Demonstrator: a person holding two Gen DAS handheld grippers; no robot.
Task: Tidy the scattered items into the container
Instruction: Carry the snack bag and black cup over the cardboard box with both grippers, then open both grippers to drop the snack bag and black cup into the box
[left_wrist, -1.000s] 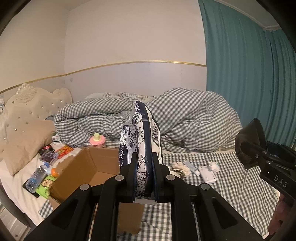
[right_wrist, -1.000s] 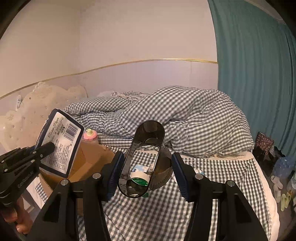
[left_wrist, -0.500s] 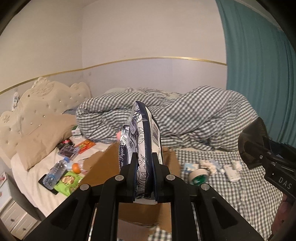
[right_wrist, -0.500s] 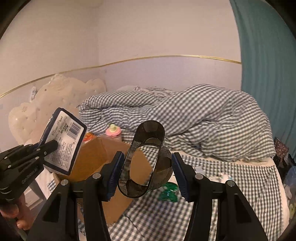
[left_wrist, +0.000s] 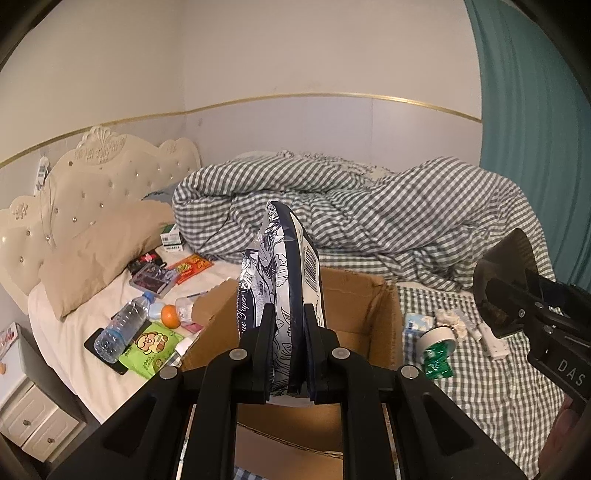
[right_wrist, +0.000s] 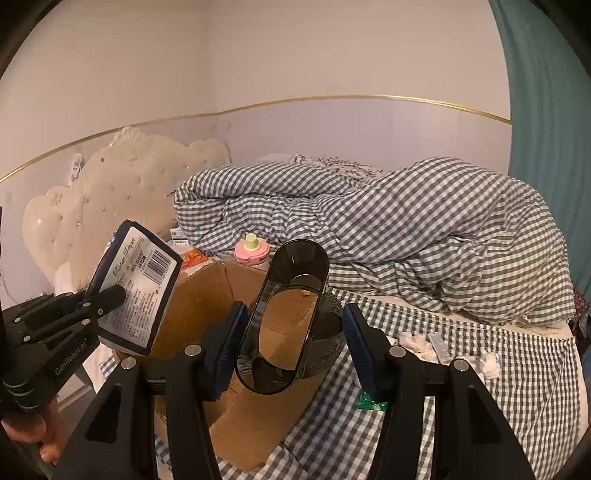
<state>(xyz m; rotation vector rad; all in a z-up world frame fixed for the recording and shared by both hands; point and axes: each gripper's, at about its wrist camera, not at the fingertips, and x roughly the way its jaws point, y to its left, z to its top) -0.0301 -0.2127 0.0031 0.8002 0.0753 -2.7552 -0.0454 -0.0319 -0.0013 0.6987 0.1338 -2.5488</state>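
box (left_wrist: 364, 317) sits under both my grippers. left gripper (left_wrist: 289, 317) pinches the tissue pack (left_wrist: 284, 273); right gripper (right_wrist: 293, 332) clamps a dark cup (right_wrist: 291, 317).

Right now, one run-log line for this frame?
left gripper: shut on tissue pack | right gripper: shut on dark cup | both above box | nothing dropped in yet
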